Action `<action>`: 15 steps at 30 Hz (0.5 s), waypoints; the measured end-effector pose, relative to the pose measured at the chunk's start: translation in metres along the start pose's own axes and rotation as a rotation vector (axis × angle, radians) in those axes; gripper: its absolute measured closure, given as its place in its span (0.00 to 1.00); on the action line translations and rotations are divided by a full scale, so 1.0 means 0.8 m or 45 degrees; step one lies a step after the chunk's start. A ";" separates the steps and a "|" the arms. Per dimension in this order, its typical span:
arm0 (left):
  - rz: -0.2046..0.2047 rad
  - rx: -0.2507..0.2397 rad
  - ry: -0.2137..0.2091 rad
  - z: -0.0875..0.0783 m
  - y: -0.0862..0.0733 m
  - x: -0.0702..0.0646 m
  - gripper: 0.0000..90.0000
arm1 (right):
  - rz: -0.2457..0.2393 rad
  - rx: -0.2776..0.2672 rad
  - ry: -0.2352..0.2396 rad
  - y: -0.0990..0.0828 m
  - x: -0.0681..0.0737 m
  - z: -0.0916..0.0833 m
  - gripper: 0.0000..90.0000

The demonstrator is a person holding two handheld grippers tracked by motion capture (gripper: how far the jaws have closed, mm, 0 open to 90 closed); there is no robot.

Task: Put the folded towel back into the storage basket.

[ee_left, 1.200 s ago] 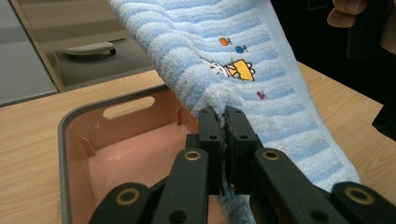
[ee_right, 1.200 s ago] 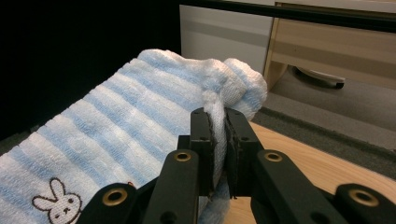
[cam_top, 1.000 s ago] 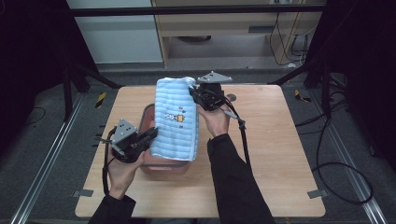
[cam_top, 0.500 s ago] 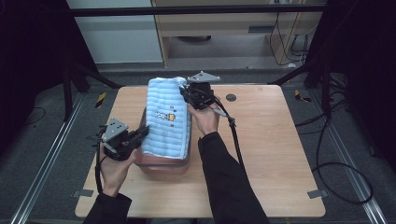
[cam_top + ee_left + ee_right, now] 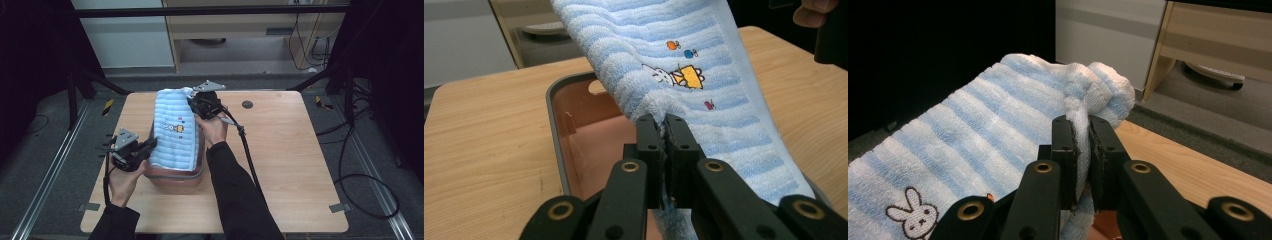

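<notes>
A blue and white striped towel (image 5: pixel 175 131) with a small embroidered rabbit is stretched in the air over a pink tub (image 5: pixel 176 175) with a grey rim. My left gripper (image 5: pixel 150 145) is shut on the towel's near left edge (image 5: pixel 663 125), beside the tub's left wall. My right gripper (image 5: pixel 192 101) is shut on the far corner of the towel (image 5: pixel 1080 120), above the tub's far end. The tub's inside (image 5: pixel 594 130) looks bare where it shows; the towel (image 5: pixel 968 140) hides most of it.
The tub stands left of centre on a wooden table (image 5: pixel 295 150). A small dark disc (image 5: pixel 247 104) lies on the table behind the right hand. The right gripper's cable (image 5: pixel 247 155) trails along the forearm. A wooden cabinet (image 5: pixel 240 25) stands beyond the table.
Both grippers have carried the towel to the left across the tub, holding it stretched. The left hand has moved outward to the tub's left side.
</notes>
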State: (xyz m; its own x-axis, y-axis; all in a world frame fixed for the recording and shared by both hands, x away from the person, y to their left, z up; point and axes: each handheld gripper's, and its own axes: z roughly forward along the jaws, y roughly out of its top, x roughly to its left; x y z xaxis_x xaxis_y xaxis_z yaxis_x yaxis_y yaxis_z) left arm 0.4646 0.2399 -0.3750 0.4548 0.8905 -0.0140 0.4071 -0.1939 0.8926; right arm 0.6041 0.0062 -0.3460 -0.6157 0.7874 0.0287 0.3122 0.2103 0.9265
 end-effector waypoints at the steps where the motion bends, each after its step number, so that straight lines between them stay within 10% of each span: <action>1: -0.004 0.002 0.000 0.002 -0.001 0.000 0.96 | -0.002 0.003 0.000 -0.001 0.000 0.001 0.92; 15: 0.010 0.091 -0.012 0.018 -0.019 -0.007 0.96 | 0.022 0.055 -0.002 -0.034 -0.009 0.015 0.92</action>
State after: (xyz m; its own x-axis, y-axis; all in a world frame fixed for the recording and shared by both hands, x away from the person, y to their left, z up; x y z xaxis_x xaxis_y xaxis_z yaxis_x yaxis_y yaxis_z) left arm 0.4675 0.2319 -0.3955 0.4656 0.8849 -0.0120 0.4589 -0.2298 0.8583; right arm 0.6086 0.0020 -0.3757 -0.6087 0.7922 0.0440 0.3540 0.2215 0.9086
